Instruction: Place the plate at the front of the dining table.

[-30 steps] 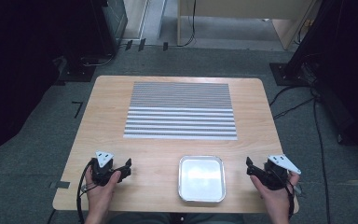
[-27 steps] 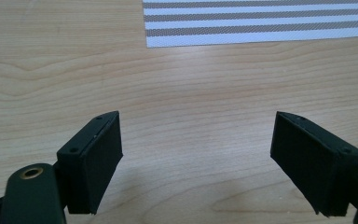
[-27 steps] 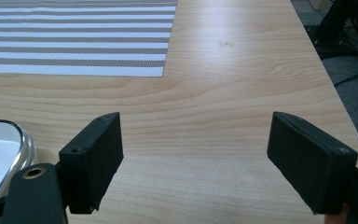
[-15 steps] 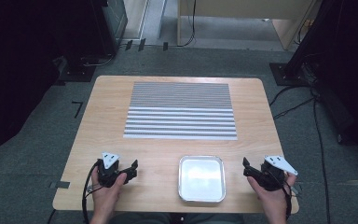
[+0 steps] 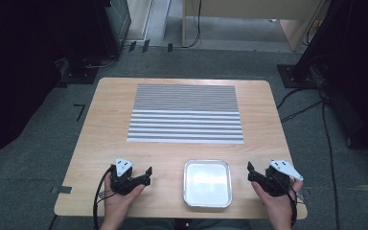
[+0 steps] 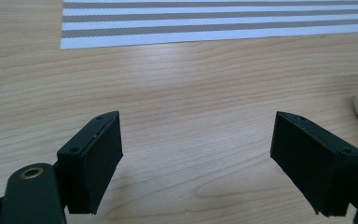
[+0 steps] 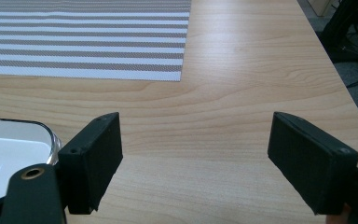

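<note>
Grippers number 2: the left gripper (image 5: 146, 175) and right gripper (image 5: 252, 171), both black, jaws spread wide, pinching nothing. 1 square metal tray (image 5: 189, 197) sits between them, at 3 o'clock of the left. 1 grey-and-white striped placemat (image 5: 187, 114) lies at 12 o'clock on 1 wooden table (image 5: 110, 124).

a rectangular woven placemat (image 5: 186, 113) striped grey and white lies on the pale, wood-grained table (image 5: 100, 124). the shallow square metal tray (image 5: 207, 182) is shiny silver; the jaws are black.
</note>
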Motion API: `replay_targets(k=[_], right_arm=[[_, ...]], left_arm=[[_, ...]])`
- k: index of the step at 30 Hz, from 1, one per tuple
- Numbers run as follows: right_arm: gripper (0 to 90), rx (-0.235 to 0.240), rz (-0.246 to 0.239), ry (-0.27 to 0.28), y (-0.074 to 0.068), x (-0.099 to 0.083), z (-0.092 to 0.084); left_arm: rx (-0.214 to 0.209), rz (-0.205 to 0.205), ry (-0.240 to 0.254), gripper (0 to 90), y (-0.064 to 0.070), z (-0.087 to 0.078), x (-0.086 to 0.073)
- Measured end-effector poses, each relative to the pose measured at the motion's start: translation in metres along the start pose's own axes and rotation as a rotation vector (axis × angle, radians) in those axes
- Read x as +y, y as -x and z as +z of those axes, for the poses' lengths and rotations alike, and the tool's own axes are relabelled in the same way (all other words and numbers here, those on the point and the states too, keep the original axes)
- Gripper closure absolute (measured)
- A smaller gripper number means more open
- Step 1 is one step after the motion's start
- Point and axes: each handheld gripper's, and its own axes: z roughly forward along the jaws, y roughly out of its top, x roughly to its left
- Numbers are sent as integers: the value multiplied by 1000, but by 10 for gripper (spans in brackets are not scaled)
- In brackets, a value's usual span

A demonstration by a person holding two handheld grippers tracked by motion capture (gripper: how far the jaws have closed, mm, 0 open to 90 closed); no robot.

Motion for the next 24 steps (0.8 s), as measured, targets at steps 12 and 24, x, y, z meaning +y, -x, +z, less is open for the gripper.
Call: replay_targets(k=[12, 24], right_arm=[[191, 23, -3, 12, -11, -1, -2], [359, 96, 37, 45, -19, -4, -10]], left_arm=[[-62, -22, -21, 167, 22, 4, -2], [-78, 22, -44, 171, 60, 7, -3]])
